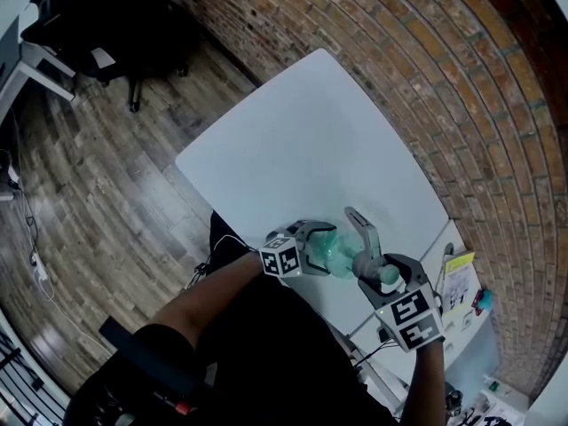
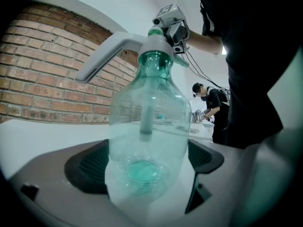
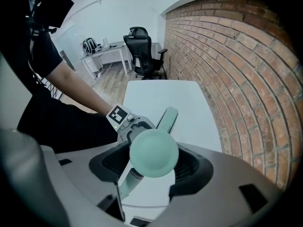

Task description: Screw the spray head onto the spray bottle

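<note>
Item under inspection: spray bottle (image 1: 333, 254), clear green plastic, held over the near edge of the white bench (image 1: 302, 149). Neither head view nor claw views show it resting on the bench surface.

Left claw (image 1: 312, 249): pinching the spray bottle at its lower body. The left gripper view shows the base turned towards the camera, with a dark pad (image 2: 87, 167) on each flank of the bottle and both in contact. A marker cube (image 1: 282, 258) sits behind this claw, on the side away from the bench.

Spray head (image 1: 364, 231): seated on the bottle neck, its pale lever projecting out over the bench. How far the thread is engaged cannot be told. A dip tube (image 2: 147, 122) hangs from the head inside the bottle.

Right claw (image 1: 379, 270): pinching the spray head by its round green knob (image 3: 154, 152). The right gripper view shows the knob between the two jaws, with the lever beyond it pointing out over the bench.

Surroundings, taken from the bench: a brick wall (image 1: 461, 105) runs along its right side; a black office chair (image 3: 144, 51) stands on the wooden floor (image 1: 98, 176) past its far end. In the left gripper view, a second person (image 2: 213, 109) in dark clothing stands in the background, off the bench, at another worktop.
</note>
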Tool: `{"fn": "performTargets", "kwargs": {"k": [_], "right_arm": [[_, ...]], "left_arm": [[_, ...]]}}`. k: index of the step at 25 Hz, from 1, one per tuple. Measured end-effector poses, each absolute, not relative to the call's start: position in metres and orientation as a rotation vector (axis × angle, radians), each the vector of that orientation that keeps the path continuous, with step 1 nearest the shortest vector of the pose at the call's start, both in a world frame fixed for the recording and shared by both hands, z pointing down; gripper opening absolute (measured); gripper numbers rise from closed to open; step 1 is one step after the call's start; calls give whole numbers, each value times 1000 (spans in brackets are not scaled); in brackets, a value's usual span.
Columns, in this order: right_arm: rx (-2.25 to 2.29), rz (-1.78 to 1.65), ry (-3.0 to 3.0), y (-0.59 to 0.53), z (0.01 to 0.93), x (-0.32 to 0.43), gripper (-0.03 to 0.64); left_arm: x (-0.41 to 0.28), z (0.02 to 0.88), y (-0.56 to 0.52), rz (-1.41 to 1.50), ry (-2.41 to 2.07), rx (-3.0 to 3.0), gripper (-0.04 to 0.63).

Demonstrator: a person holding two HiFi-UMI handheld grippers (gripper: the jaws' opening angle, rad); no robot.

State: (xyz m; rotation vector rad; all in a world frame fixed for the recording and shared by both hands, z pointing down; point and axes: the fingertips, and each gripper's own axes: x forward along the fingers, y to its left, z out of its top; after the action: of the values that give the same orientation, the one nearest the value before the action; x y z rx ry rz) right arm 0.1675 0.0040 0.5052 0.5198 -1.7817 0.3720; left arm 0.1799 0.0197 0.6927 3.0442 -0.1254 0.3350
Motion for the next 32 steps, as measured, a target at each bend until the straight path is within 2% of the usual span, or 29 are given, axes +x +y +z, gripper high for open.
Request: {"fn": "performTargets", "kwargs": {"k": [19,32], "right_arm": [[562,338,-1871,4,497,168,262],[878,290,-2245,12,446,188,262]], "left_arm": [[167,677,30,355,-176,2980,512],[153,589,43,271,-236,3028,512]]}}
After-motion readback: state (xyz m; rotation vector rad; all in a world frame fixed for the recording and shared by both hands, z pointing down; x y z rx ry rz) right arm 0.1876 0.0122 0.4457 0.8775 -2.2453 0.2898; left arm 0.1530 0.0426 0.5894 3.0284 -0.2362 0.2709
